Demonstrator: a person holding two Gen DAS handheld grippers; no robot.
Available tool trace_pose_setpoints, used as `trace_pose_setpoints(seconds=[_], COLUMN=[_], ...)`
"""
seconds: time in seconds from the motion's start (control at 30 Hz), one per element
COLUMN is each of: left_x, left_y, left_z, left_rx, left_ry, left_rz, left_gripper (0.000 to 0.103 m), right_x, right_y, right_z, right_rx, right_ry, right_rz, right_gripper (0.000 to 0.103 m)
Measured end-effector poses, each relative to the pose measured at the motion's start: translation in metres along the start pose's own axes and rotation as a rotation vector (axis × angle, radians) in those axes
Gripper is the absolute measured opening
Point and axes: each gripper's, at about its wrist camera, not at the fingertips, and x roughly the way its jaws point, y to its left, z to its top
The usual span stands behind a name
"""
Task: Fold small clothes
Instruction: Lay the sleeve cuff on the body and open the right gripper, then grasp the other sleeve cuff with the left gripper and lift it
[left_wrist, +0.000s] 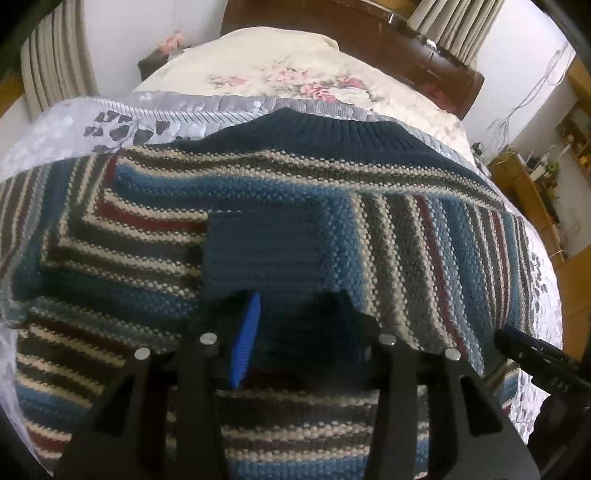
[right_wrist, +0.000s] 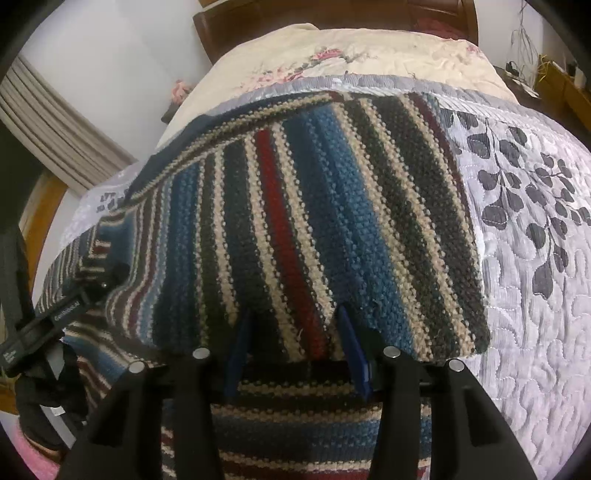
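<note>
Nearest, left gripper (left_wrist: 291, 343): one blue pad (left_wrist: 245, 341) showing, the other hidden under a navy ribbed cuff (left_wrist: 262, 254); jaws spread fairly wide, cuff lying across them, no clamp evident. Right gripper (right_wrist: 295, 347): both blue pads visible, set well apart, sleeve edge draped over the tips rather than pinched.

Striped knit sweater (left_wrist: 147, 236) spread flat on the grey leaf-print quilt (right_wrist: 535, 229). Both sleeves (right_wrist: 314, 221) already folded inward across the body, stripes running crosswise to the body stripes beneath. Judged roughly midway: sleeve folds laid, body fold from hem toward the navy collar (left_wrist: 314, 129) apparently left to do.

Farther, floral cream bedding (left_wrist: 280, 74), then dark wooden headboard (left_wrist: 424, 48).

Writing: small white print on the other gripper's black body in each view; too small and blurred to read reliably.
</note>
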Motion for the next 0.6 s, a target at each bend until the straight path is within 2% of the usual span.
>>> trace_pose_setpoints(seconds=[0.13,0.2,0.33,0.43,0.6], left_x=[-0.002,-0.014,-0.064,-0.098,-0.13], left_y=[0.002,0.007,0.036,0.073,0.149], left_z=[0.007,0.008,-0.004,-0.019,-0.052], left_rx=[-0.006,-0.016,-0.064,-0.093,-0.203], left_ry=[0.018,0.014,-0.063,-0.113,-0.128], left_rz=[-0.014,-0.009,-0.048,-0.002,0.087], left_gripper=[0.043,0.04,0.042,0.044,0.044], right_x=[0.003,-0.012,-0.049,-0.063,-0.059], right_y=[0.003,0.008,0.025,0.044,0.07], right_z=[0.003,0.003,-0.002,-0.016,-0.04], right_rx=[-0.001,0.006,0.009,-0.016,-0.017], right_ry=[0.017,0.008,-0.062,-0.078,-0.052], right_rz=[-0.007,-0.013,0.061,0.067,0.138], right_gripper=[0.049,0.049,0.05,0.05,0.051])
